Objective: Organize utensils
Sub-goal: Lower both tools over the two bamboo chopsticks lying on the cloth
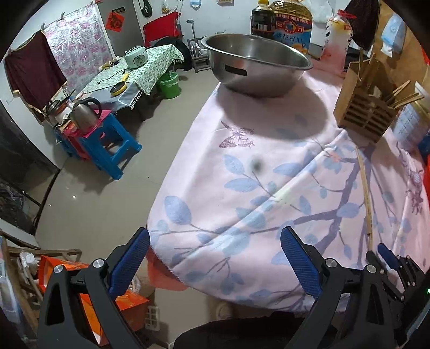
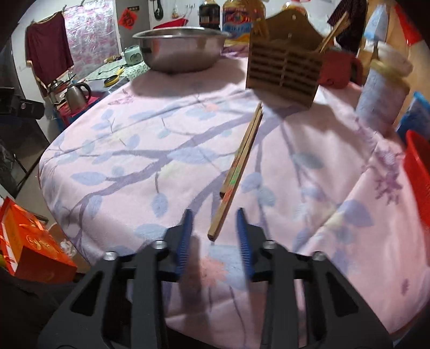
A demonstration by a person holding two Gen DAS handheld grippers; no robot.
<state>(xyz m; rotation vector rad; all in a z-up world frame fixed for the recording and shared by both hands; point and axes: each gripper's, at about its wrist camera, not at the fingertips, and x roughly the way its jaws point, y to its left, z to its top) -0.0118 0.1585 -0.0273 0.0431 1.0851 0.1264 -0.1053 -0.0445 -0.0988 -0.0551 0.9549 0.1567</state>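
A slatted wooden utensil holder (image 2: 283, 77) stands upright on the pink floral tablecloth (image 2: 161, 150), toward the far side of the table; several wooden chopsticks (image 1: 403, 95) lean out of its right-hand side. What else it contains cannot be seen. Left of it sits a round stainless-steel bowl (image 1: 255, 67) carrying a dark rectangular label, unreadable; its visible interior looks bare. Behind the bowl stand a dark-liquid bottle (image 1: 262, 20) and a large yellow cooking-oil jug (image 1: 293, 24) with a blue label in Chinese characters, too blurred to read reliably.

A pair of wooden chopsticks (image 2: 236, 174) lies loose on the cloth, running from just in front of the holder toward the near edge.

The right gripper (image 2: 215, 233), with blue ribbed pads, has its jaws narrowed but still apart; the near ends of the loose pair sit between the fingertips, and the pads do not press on them. The left gripper (image 1: 215, 255) stands wide apart over the cloth's near-left edge, grasping nothing.
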